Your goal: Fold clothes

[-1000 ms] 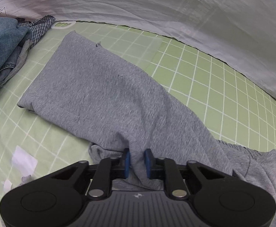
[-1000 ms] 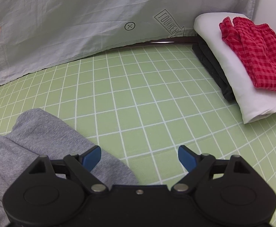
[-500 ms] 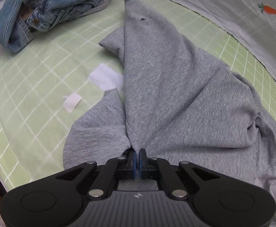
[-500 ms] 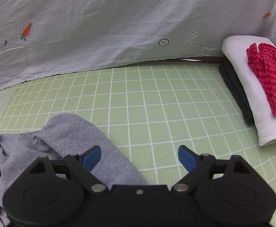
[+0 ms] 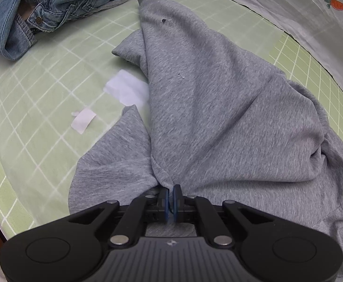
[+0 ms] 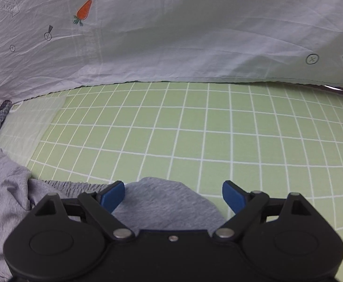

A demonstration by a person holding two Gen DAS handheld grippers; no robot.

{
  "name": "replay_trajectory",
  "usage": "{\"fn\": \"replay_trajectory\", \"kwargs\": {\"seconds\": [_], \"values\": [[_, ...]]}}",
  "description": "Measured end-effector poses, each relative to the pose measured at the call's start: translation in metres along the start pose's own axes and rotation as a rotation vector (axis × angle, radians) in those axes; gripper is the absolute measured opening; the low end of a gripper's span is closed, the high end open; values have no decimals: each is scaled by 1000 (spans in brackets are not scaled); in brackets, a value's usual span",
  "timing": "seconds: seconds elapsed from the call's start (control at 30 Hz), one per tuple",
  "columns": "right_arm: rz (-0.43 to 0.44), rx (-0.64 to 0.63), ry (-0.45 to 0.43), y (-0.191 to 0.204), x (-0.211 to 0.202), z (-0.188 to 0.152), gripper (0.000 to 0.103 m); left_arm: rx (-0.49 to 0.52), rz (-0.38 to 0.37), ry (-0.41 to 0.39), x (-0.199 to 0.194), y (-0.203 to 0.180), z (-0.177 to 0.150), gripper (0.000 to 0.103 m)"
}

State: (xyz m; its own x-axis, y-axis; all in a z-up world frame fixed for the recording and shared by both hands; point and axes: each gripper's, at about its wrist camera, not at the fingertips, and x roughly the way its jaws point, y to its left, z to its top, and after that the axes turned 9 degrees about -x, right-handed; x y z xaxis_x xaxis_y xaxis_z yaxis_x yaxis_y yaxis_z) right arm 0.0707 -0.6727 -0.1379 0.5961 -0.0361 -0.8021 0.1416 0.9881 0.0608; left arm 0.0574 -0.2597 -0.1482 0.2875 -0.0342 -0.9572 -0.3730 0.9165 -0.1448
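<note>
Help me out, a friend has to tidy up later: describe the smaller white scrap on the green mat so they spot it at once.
Start at the heap of blue jeans in the far left corner of the green checked mat. Come toward the grey garment; two white scraps lie left of it. The smaller scrap lies alone on bare mat, while the larger white scrap touches the grey cloth.

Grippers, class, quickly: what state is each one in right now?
Left gripper: closed on the grey garment.
Right gripper: open, holding nothing.
</note>
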Motion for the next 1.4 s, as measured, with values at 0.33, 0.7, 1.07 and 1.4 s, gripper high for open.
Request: {"fn": "replay_trajectory", "kwargs": {"seconds": [0.33, 0.7, 1.07, 1.4], "values": [[150, -109, 66, 25, 20, -8, 25, -7, 12, 11, 3, -5, 2, 4], [-556, 133, -293, -105, -77, 0, 19, -8, -127, -3, -1, -26, 7, 18], [-669, 290, -64, -149, -112, -104, 80, 90, -140, -1, -2, -47, -8, 51], [-534, 274, 4, -82, -90, -131, 86, 169, -99, -12, -5, -40, -28, 69]]}}
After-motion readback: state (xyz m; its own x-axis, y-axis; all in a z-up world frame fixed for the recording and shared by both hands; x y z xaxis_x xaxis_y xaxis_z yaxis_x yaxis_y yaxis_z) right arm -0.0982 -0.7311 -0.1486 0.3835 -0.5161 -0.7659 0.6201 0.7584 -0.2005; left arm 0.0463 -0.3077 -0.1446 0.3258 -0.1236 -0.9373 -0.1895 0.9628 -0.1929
